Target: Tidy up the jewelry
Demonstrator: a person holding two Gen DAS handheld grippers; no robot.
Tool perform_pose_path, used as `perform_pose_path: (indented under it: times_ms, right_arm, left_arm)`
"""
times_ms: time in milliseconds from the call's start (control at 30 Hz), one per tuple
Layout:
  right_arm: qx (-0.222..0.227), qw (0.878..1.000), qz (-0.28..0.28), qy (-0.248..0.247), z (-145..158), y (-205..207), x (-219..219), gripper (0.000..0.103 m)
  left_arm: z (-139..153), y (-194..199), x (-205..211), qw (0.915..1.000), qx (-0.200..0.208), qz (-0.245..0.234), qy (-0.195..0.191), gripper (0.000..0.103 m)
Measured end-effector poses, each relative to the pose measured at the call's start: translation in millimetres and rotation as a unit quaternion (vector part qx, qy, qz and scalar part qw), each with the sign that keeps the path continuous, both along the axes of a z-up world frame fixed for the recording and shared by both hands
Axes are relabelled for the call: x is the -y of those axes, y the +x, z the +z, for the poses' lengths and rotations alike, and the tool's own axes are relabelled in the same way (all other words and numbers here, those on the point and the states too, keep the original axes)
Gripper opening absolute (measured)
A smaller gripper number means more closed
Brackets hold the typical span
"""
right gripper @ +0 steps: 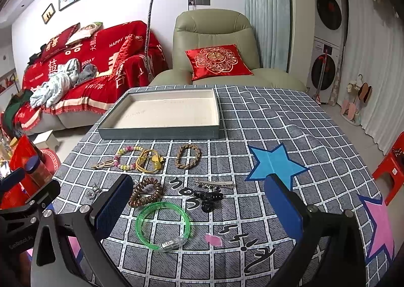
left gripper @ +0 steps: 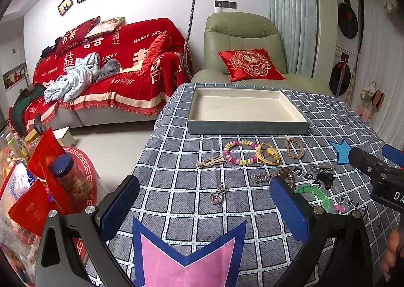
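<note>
A shallow grey tray [left gripper: 247, 127] with a cream inside stands empty at the far side of the table; it also shows in the right wrist view [right gripper: 159, 133]. In front of it lie a pastel bead bracelet [left gripper: 240, 152], a yellow cord bracelet [left gripper: 269, 154], a braided brown bracelet [right gripper: 188, 156], a heart pendant [left gripper: 217, 196], a brown coil hair tie [right gripper: 146, 191], a green bangle [right gripper: 162, 224], a silver hair clip [right gripper: 214, 183] and a black claw clip [right gripper: 209, 198]. My left gripper [left gripper: 202, 208] is open above the pendant area. My right gripper [right gripper: 199, 211] is open above the bangle.
The table has a grey checked cloth with star patches [right gripper: 275, 163]. A green armchair [left gripper: 242, 45] stands behind the table, a red-covered sofa [left gripper: 108, 67] to the left. Jars and red packets [left gripper: 50, 181] crowd the left side. A red stool [right gripper: 391, 168] stands at the right.
</note>
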State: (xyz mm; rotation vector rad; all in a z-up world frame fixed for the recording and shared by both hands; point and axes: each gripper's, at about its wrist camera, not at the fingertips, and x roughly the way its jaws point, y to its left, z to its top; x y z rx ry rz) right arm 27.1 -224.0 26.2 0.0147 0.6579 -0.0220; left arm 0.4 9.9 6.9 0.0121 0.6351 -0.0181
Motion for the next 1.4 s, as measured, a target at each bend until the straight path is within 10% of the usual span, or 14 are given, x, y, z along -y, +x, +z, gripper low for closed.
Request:
perform_pose_path:
  times_ms: [1400]
  right_arm:
    - [-0.004,1.000,-0.009,0.007,-3.2,-2.1,5.4,0.103]
  left_arm:
    - [-5.8,4.6,-0.4,0.9999,-0.012,-0.001,-0.004,0.103]
